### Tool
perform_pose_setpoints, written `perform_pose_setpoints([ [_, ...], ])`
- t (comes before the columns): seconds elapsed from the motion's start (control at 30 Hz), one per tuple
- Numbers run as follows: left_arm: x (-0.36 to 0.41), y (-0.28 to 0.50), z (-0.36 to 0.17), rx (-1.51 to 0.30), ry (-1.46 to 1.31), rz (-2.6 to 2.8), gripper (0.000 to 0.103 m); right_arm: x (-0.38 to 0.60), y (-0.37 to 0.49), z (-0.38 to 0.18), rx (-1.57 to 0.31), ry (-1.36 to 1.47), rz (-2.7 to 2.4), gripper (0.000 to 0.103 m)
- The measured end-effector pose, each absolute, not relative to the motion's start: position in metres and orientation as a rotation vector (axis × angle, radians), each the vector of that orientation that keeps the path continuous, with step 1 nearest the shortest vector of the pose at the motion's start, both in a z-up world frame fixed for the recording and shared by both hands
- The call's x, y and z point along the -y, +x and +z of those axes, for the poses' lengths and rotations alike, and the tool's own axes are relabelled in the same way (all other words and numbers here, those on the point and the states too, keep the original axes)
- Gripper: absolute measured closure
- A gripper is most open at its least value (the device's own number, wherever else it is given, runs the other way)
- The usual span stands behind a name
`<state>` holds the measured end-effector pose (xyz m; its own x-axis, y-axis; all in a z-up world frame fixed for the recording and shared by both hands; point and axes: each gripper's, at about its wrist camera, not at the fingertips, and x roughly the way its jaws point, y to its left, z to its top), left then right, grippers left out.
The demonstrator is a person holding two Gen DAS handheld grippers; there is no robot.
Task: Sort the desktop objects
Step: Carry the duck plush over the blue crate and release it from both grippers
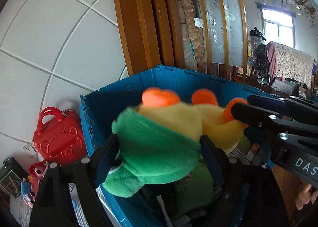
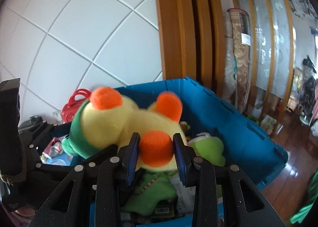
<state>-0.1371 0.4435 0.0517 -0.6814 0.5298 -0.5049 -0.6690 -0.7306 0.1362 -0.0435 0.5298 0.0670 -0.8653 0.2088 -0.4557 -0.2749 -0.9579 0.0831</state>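
Two hand-held grippers carry a plush toy [image 2: 123, 123], yellow with orange paws and a green garment, over an open blue crate [image 2: 228, 111] during a sort of desktop objects. Nearest the lens in the right wrist view, the right gripper [image 2: 156, 152] has its blue-padded fingers [image 2: 132, 153] closed partway, pinching one round orange paw between them. On the crate's left side, the left gripper [image 1: 159, 151] straddles the toy's green end, its fingers [image 1: 210, 155] spread wide; whether the pads press the fabric or merely flank it cannot be told from the blurred left wrist view.

The toy hangs above the crate's interior, clear of the rim, with a lime-green soft toy [image 2: 208, 147] and printed packets lying inside the crate beneath it. Left of the crate, against the white tiled wall [image 1: 49, 38], stands a red toy case [image 1: 57, 137]; behind the crate rise a wooden door frame [image 2: 178, 28] and a rolled carpet [image 1: 190, 34].

The step in hand looks like lowering the toy into the crate. Doing it well probably means bringing both grippers down together so the soft body does not twist or snag the near rim, letting it settle on the things already inside, then freeing the paw last so the toy drops inside the walls rather than slumping over the edge.
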Motion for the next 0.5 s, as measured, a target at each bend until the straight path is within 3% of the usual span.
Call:
perform_pose_setpoints([
  [0.1,-0.440,-0.133,0.062,-0.406,-0.553,2.394,0.021,-0.536,-0.043,0.057,-0.225,-0.679,2.769,0.069],
  [0.2,-0.429,-0.133,0.065,-0.387,-0.545,2.413,0.021,-0.544,-0.053,0.049,-0.217,-0.704,2.726,0.061],
  [0.27,-0.421,-0.134,0.066,-0.368,-0.548,2.427,0.020,-0.546,-0.054,0.045,-0.218,-0.712,2.716,0.041],
  [0.3,-0.415,-0.134,0.066,-0.357,-0.550,2.435,0.020,-0.545,-0.055,0.044,-0.213,-0.714,2.711,0.023],
  [0.33,-0.409,-0.133,0.066,-0.344,-0.550,2.444,0.020,-0.544,-0.054,0.043,-0.202,-0.710,2.697,0.013],
  [0.4,-0.395,-0.133,0.067,-0.319,-0.548,2.461,0.018,-0.544,-0.055,0.042,-0.186,-0.705,2.676,0.000],
  [0.5,-0.366,-0.130,0.067,-0.275,-0.528,2.512,0.011,-0.539,-0.053,0.040,-0.197,-0.697,2.673,0.000],
])
